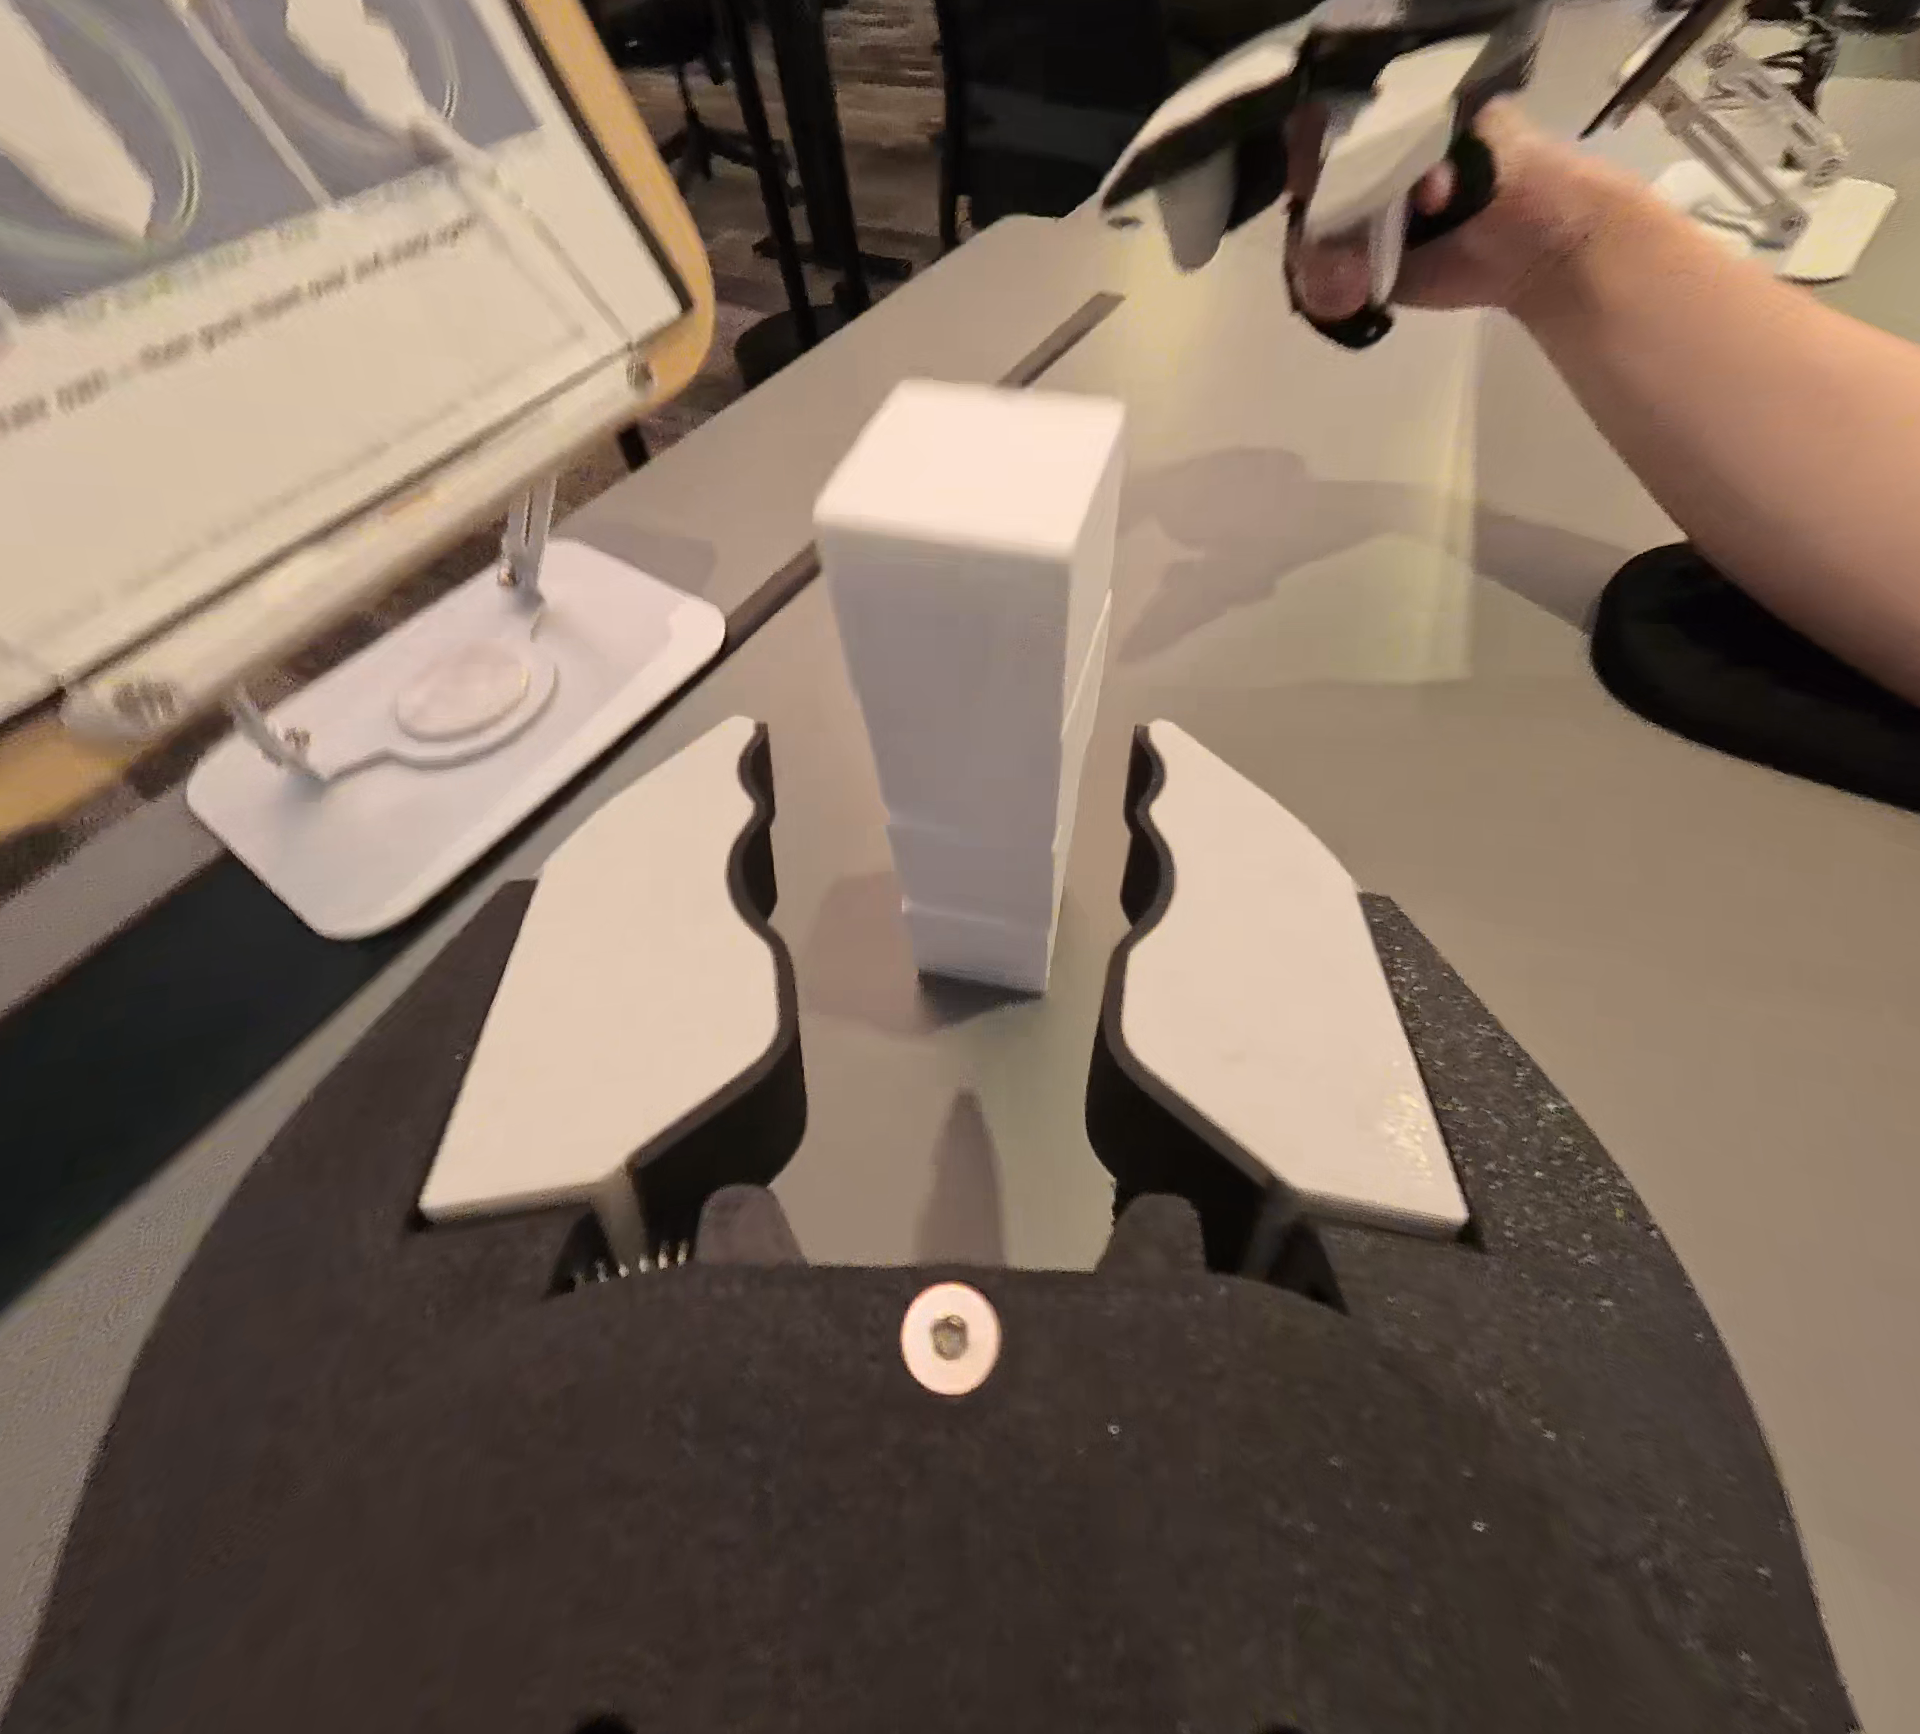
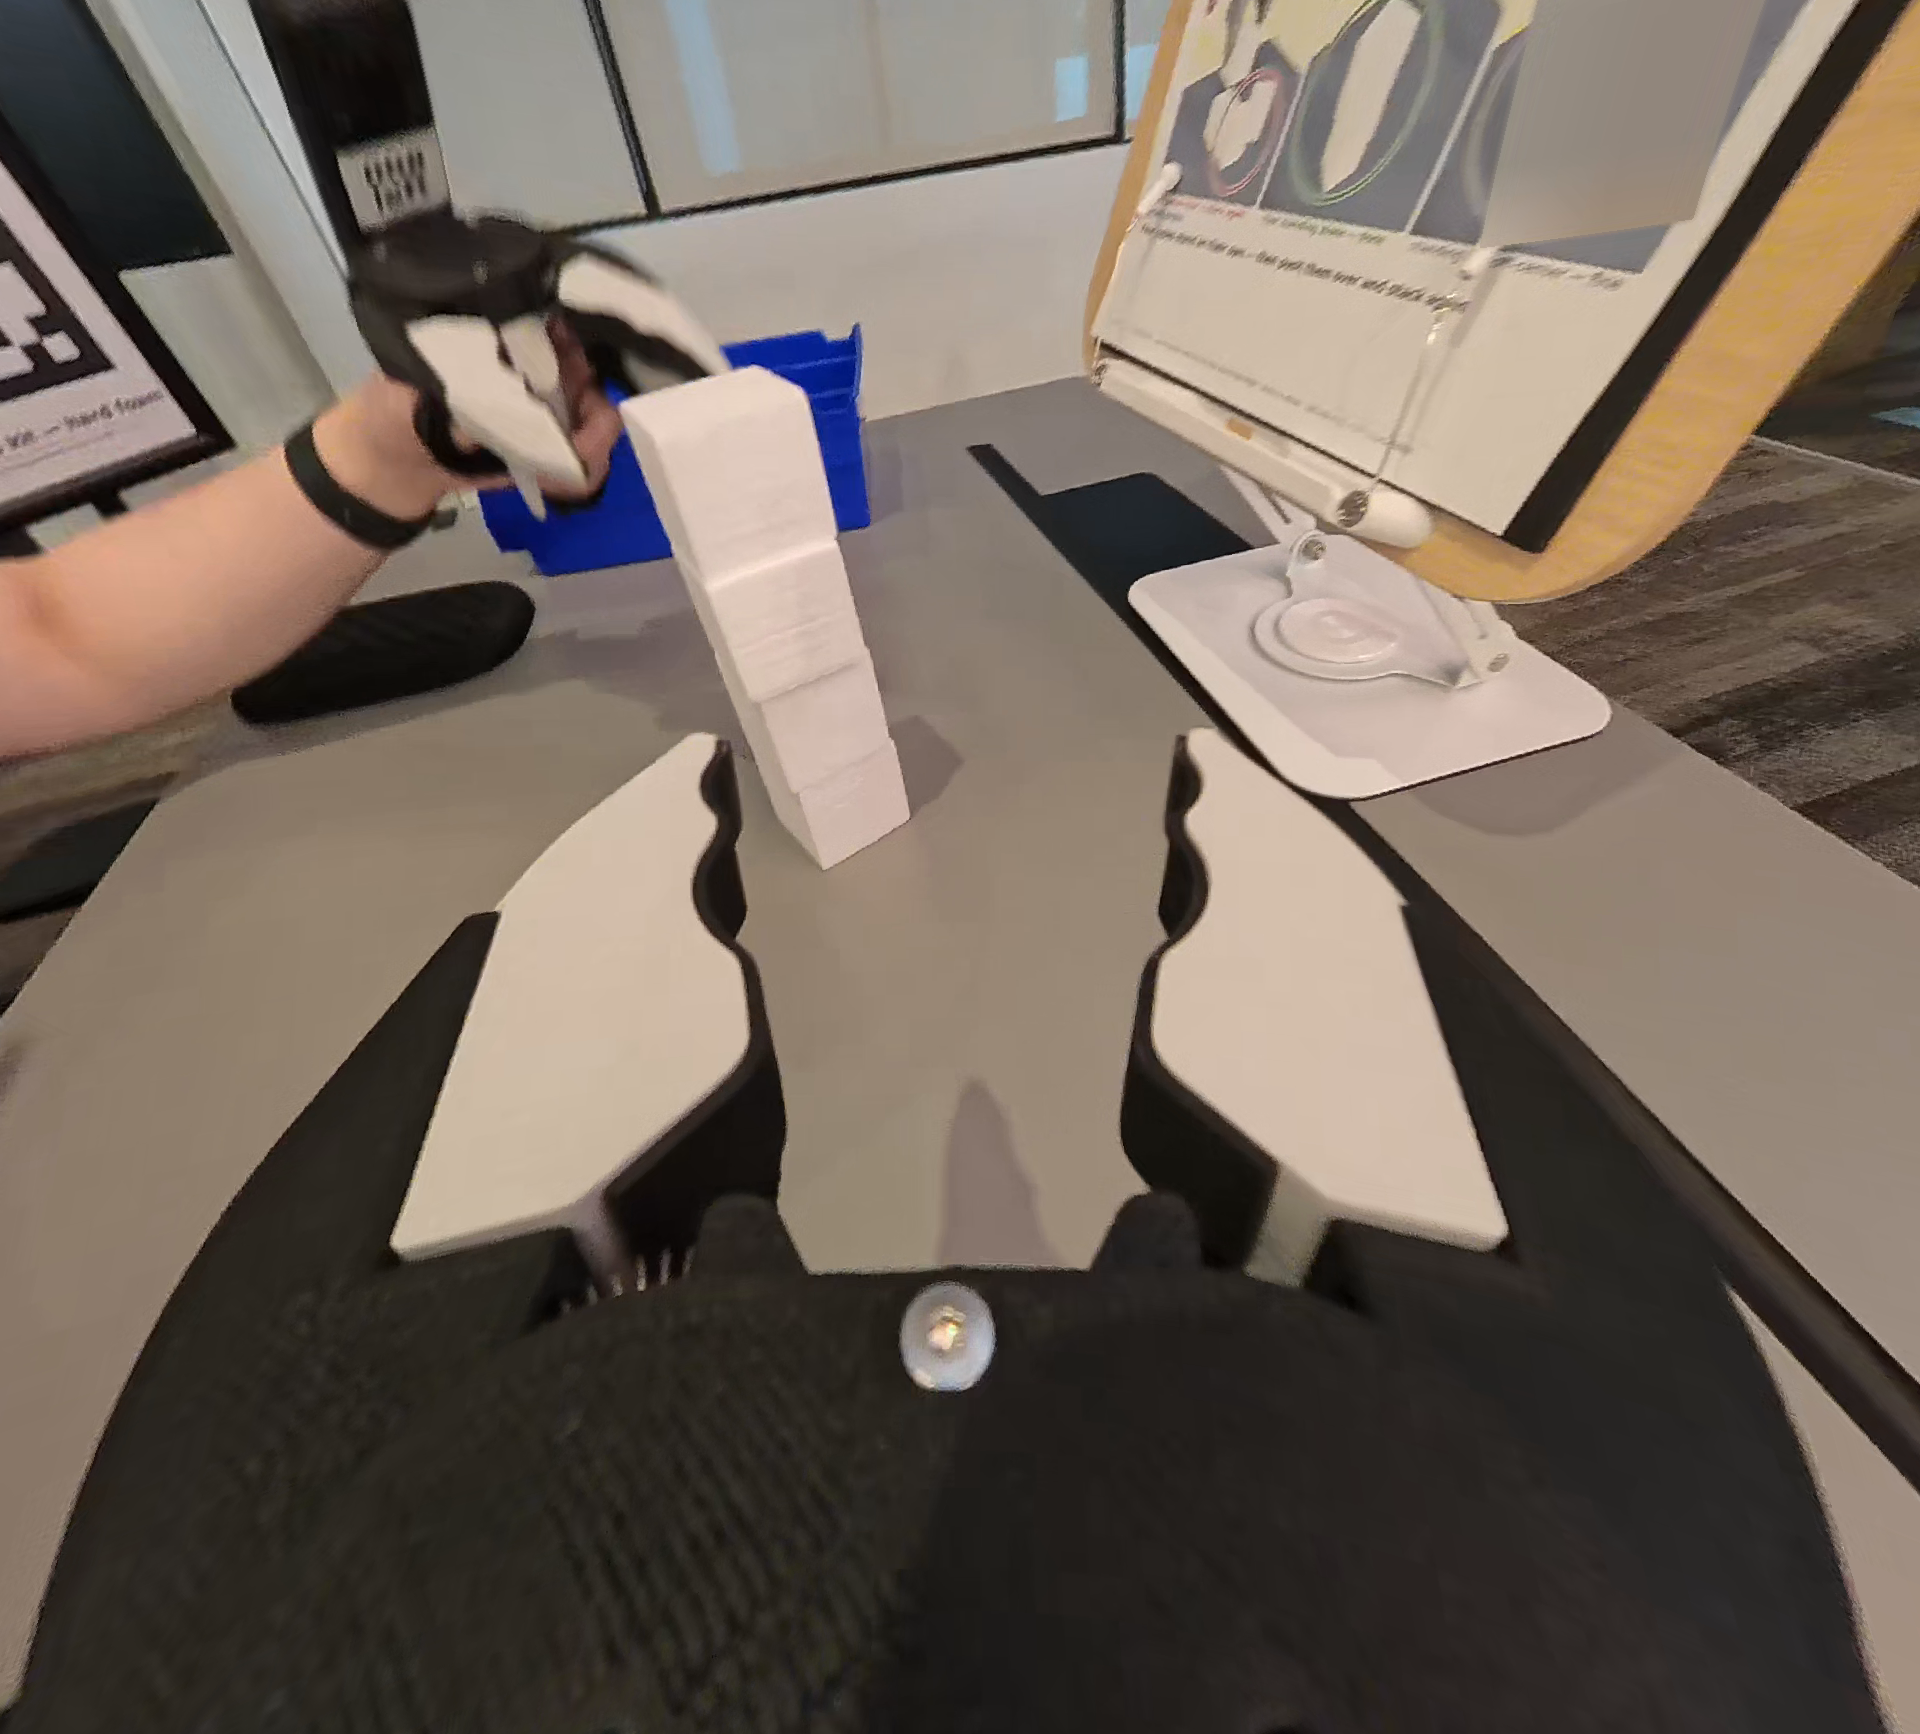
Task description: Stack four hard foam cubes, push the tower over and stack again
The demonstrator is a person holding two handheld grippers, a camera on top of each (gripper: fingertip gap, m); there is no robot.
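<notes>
Foam cubes, four of them white, stand as one tower (image 1: pixel 971 708) on the grey table (image 1: pixel 1351 853). We judge stacking done; pushing over and restacking remain. Our left gripper (image 1: pixel 951 863), jaws spread and empty, is low just before the tower. Our right gripper (image 2: pixel 951 853), also spread and empty, is farther from it. Bare tabletop surrounds the tower; a tablet stand (image 2: pixel 1371 687) sits beside it.

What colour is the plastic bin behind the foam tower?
Blue plastic bin; the right wrist view shows it.

Left gripper (image 2: pixel 582 396) blurred, hiding part of the blue bin (image 2: pixel 800 437)
</notes>
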